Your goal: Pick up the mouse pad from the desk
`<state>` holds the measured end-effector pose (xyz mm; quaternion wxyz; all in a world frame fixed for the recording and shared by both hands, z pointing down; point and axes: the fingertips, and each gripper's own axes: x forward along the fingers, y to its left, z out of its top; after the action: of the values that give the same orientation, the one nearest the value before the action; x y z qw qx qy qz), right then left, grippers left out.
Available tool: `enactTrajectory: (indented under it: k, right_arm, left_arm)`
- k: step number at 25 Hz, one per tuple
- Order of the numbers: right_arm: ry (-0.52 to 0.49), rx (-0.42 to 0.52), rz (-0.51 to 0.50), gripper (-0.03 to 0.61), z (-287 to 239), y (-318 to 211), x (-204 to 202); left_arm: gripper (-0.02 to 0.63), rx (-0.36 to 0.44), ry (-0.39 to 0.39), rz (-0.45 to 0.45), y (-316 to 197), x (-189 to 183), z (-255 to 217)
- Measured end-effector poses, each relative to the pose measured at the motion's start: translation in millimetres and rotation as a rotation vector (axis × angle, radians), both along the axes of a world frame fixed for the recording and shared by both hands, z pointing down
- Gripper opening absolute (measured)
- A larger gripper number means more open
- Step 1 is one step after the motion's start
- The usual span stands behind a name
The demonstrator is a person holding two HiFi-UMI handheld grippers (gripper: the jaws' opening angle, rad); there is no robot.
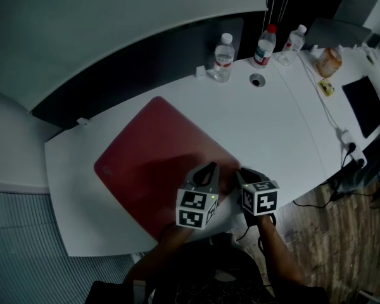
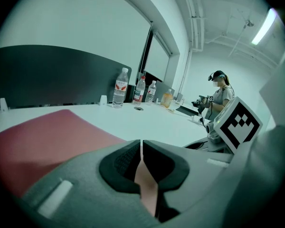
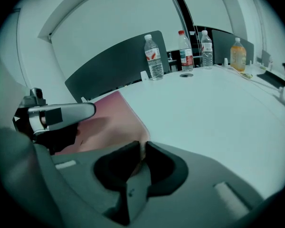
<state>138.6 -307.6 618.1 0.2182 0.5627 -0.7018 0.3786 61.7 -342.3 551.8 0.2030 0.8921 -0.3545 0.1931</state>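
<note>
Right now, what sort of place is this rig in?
Likely an office or meeting room: a long white desk with a round cable grommet, a dark divider panel behind it, clear plastic water bottles, and a large red mouse pad laid out on the desk.

The head view looks steeply down on the worktop from above. The two gripper views sit low and close, looking across it. All share the pad and bottles.
</note>
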Motion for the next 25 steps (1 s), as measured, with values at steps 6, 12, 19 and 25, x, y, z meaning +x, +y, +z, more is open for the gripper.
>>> enactTrajectory:
  k: [6,12,19,25]
  right_arm:
    - [-0.077,0.000,0.019,0.044,-0.5,2.2,-3.9]
    - [-0.139,0.062,0.032,0.040,-17.4,-0.1,-7.2]
    - [-0.165,0.123,-0.012,0.037,-40.1,-1.0,-16.8]
    - [-0.174,0.152,-0.072,0.035,-48.4,4.9,-29.3]
  left_arm:
    - [0.006,0.003,0.003,-0.008,2.2,-2.7,-1.8]
    - [0.006,0.010,0.005,-0.024,5.1,-6.9,-4.6]
    - [0.006,0.021,0.014,-0.048,10.9,-11.2,-9.7]
    - [0.006,0.040,0.008,-0.084,15.6,-19.8,-15.7]
